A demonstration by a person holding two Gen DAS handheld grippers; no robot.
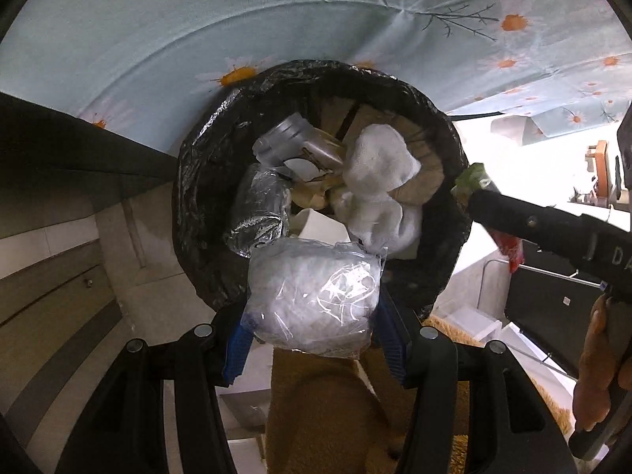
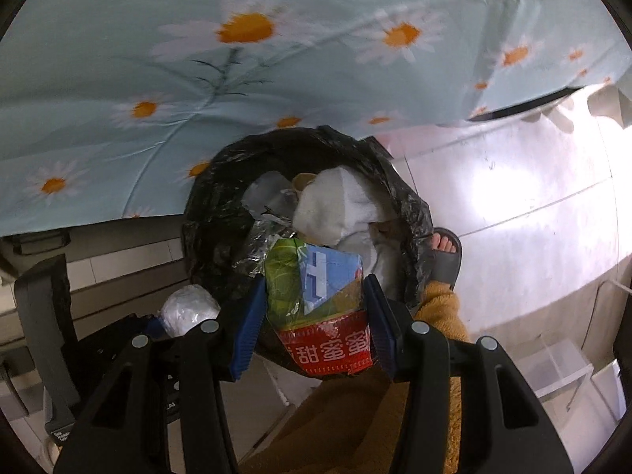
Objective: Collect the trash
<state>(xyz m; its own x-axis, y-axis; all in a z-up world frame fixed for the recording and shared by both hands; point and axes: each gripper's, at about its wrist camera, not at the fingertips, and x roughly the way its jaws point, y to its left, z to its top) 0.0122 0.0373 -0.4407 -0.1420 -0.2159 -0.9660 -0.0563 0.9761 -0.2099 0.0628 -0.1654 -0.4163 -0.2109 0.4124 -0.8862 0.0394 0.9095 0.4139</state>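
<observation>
A trash bin with a black liner (image 1: 197, 205) stands on the floor, filled with white cloth (image 1: 379, 181), foil and clear plastic. My left gripper (image 1: 312, 328) is shut on a crumpled clear plastic bag (image 1: 316, 300), held just over the bin's near rim. My right gripper (image 2: 312, 331) is shut on a colourful snack wrapper (image 2: 316, 300), green, blue and red, over the near rim of the bin (image 2: 205, 213). The right gripper and its wrapper also show in the left wrist view (image 1: 474, 185) at the bin's right edge. The clear bag shows in the right wrist view (image 2: 189, 308).
A light blue tablecloth with daisies (image 1: 197, 39) hangs behind the bin. The person's slippered foot (image 2: 446, 252) and tan-clad leg (image 2: 355, 414) are right beside the bin. Pale tiled floor (image 2: 513, 197) lies to the right. Clear plastic boxes (image 2: 553, 363) sit lower right.
</observation>
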